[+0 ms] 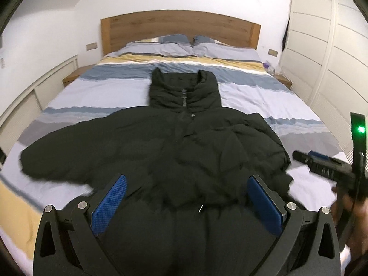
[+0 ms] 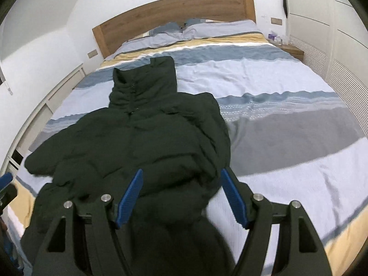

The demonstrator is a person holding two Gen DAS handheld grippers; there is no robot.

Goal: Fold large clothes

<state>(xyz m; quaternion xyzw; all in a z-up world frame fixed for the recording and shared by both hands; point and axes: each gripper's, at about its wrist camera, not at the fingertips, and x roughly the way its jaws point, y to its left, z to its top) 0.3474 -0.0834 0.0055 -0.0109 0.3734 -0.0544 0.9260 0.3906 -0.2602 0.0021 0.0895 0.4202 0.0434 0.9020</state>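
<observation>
A large black puffer jacket [image 1: 174, 142] lies front-up on the bed, collar toward the headboard. Its left sleeve stretches out to the left; the right sleeve is folded in over the body. It also shows in the right wrist view [image 2: 147, 142]. My left gripper [image 1: 187, 197] is open, hovering over the jacket's lower hem, blue pads [image 1: 110, 202] wide apart. My right gripper [image 2: 181, 195] is open above the jacket's lower right side and holds nothing. The right gripper also shows at the right edge of the left wrist view [image 1: 306, 157].
The bed [image 2: 287, 119] has a striped blue, grey, white and yellow cover, with pillows [image 1: 184, 46] by the wooden headboard [image 1: 179, 27]. White wardrobe doors [image 1: 326, 53] stand on the right. Bedside tables [image 2: 293, 50] flank the bed.
</observation>
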